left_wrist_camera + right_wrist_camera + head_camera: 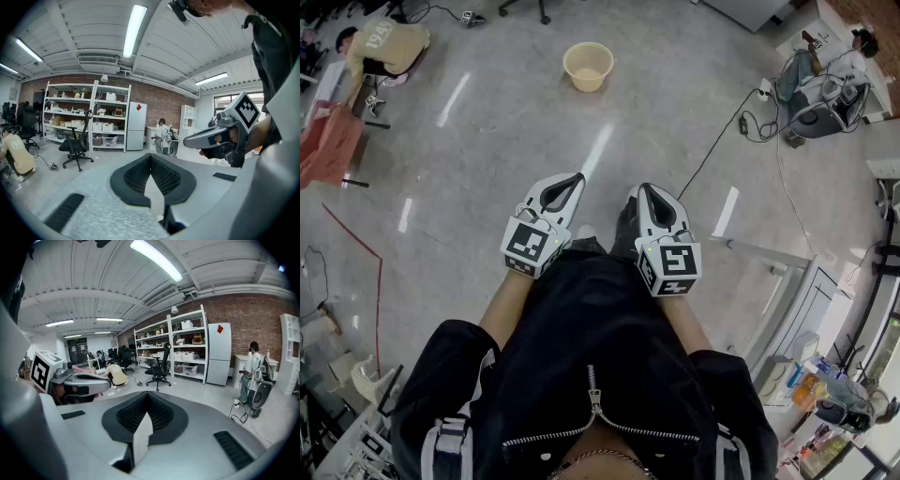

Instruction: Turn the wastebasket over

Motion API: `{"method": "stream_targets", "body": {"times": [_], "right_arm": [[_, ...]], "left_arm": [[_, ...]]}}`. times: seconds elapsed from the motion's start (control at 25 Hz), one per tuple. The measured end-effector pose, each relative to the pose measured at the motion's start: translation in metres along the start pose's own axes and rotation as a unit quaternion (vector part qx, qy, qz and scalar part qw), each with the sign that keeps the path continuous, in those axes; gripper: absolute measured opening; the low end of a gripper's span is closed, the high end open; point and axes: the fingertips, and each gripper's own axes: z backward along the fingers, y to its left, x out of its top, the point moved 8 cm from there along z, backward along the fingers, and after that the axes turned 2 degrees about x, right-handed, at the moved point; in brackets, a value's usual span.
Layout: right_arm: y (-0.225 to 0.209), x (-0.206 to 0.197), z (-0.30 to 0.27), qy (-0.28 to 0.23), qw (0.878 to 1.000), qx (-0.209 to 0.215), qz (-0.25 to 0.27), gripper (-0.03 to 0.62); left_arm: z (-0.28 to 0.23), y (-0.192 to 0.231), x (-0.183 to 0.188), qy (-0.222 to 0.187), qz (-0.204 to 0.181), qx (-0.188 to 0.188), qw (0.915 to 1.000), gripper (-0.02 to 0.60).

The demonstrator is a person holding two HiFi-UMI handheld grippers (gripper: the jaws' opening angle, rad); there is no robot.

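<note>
A pale yellow wastebasket [588, 66] stands upright on the grey floor, mouth up, far ahead of me in the head view. Neither gripper view shows it. My left gripper [577, 177] and right gripper [639, 187] are held side by side close to my body, well short of the basket. Both are shut with nothing between their jaws. In the left gripper view the left gripper [151, 157] has its black pads meeting at the tip, and the right gripper [187, 140] shows at the right. The right gripper [147, 395] is likewise closed in its own view.
A person in a yellow shirt [386, 47] crouches at the far left. A seated person [825, 70] with cables [750, 122] on the floor is at the far right. Shelving [86, 117], an office chair [75, 143] and a white fridge [136, 125] stand at the back wall.
</note>
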Motion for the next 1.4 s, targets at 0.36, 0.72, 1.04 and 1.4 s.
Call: {"method": "stream_targets", "body": {"times": [0.36, 0.72, 1.04, 1.4], "right_arm": [[0.001, 0.004, -0.005, -0.011, 1.0, 0.005, -0.019, 0.012], [-0.024, -0.003, -0.02, 0.025, 0.998, 0.016, -0.057, 0.014], [-0.064, 0.016, -0.066, 0.037, 0.997, 0.041, -0.055, 0.014], [-0.13, 0.059, -0.127, 0.041, 0.995, 0.079, -0.049, 0.014]], "left_arm": [[0.0, 0.005, -0.003, 0.005, 0.004, 0.001, 1.0, 0.005], [-0.023, 0.008, -0.005, 0.02, 0.016, 0.001, 0.9997, 0.005], [-0.076, 0.03, 0.007, 0.04, 0.017, 0.01, 0.999, 0.005], [-0.152, 0.066, 0.041, 0.047, 0.008, 0.04, 0.998, 0.005]]}}
